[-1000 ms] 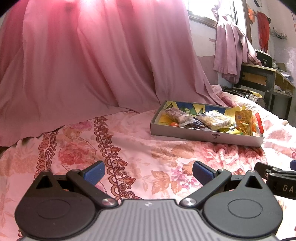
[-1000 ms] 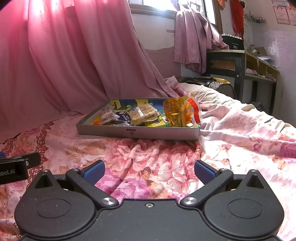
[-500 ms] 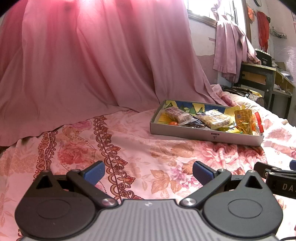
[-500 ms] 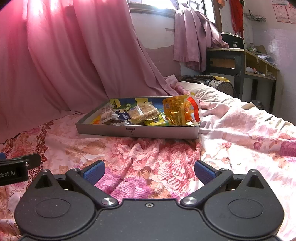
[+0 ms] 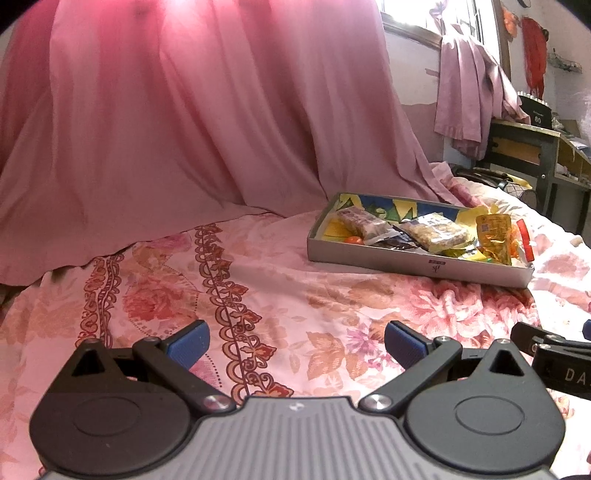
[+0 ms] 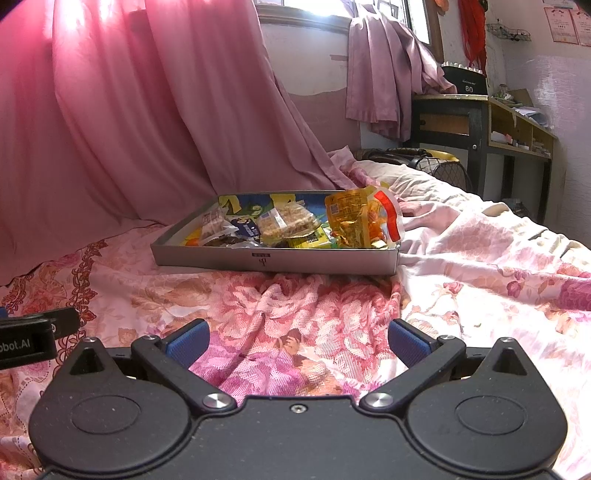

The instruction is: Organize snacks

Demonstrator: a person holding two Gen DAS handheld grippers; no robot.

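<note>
Floral bedspread [image 6: 295,295] beneath both tools. Snacks [image 6: 288,223] lie gathered in a shallow grey tray [image 6: 273,261], well ahead of the right gripper [image 6: 297,341] and ahead-right of the left gripper [image 5: 295,341]; both spread wide, empty, probably clear for reaching.

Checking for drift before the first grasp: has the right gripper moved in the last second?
Yes, slightly. In the right wrist view the grey cardboard snack tray sits a little higher against the pink curtain, so the right gripper dipped or backed off.

Daylight is admitted through the far window [image 6: 332,9], where glare is seen; edges are bent and darkened.
</note>
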